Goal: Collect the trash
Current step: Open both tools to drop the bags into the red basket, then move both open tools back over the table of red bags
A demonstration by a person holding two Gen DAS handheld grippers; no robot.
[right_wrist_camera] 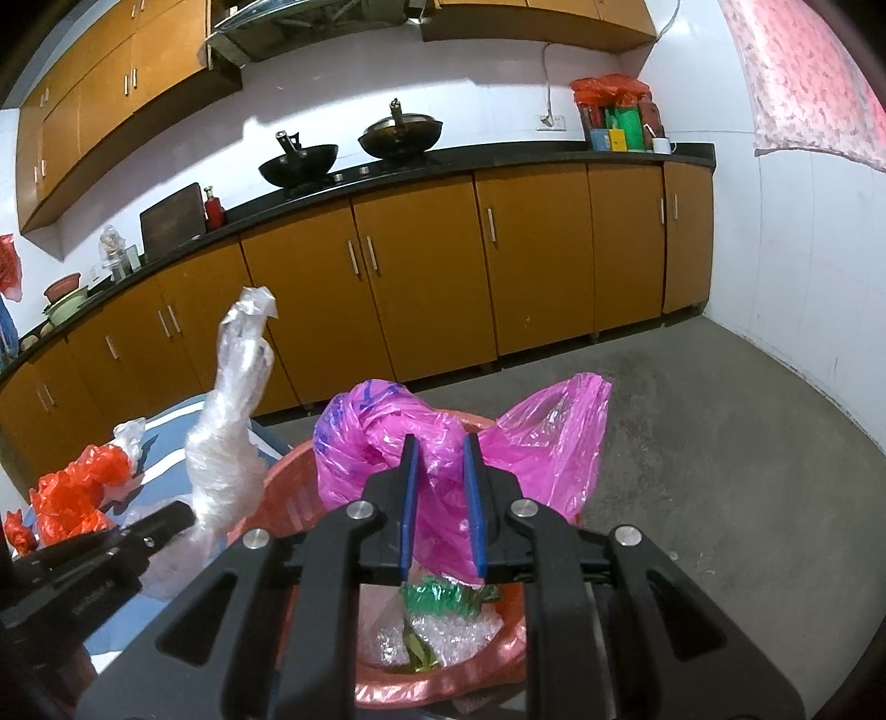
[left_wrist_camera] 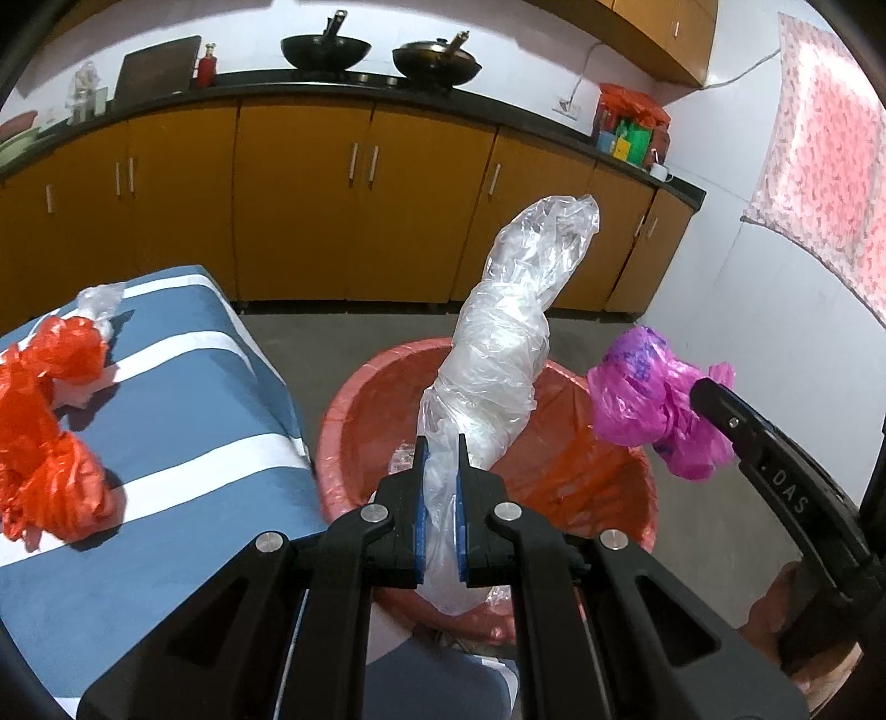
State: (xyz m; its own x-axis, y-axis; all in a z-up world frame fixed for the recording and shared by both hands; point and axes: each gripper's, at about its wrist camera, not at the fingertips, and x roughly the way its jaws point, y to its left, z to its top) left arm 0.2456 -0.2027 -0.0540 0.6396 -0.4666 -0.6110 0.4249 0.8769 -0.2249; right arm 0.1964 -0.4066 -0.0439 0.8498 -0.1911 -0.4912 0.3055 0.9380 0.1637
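My left gripper (left_wrist_camera: 442,451) is shut on a twisted clear plastic bag (left_wrist_camera: 509,327) and holds it upright over the red bin (left_wrist_camera: 354,399). The clear bag also shows in the right wrist view (right_wrist_camera: 227,459). My right gripper (right_wrist_camera: 440,446) is shut on a crumpled pink plastic bag (right_wrist_camera: 531,443) over the same bin (right_wrist_camera: 288,498). The pink bag shows at the right of the left wrist view (left_wrist_camera: 642,399). Green wrapper and bubble wrap (right_wrist_camera: 443,626) lie inside the bin. Orange bags (left_wrist_camera: 39,421) and a small clear bag (left_wrist_camera: 99,302) lie on the blue striped cloth (left_wrist_camera: 183,399).
Orange kitchen cabinets (left_wrist_camera: 354,205) with a black counter run along the back, with two woks (left_wrist_camera: 326,50) on it. Grey floor (right_wrist_camera: 720,443) lies to the right of the bin. A pink patterned cloth (left_wrist_camera: 819,166) hangs on the right wall.
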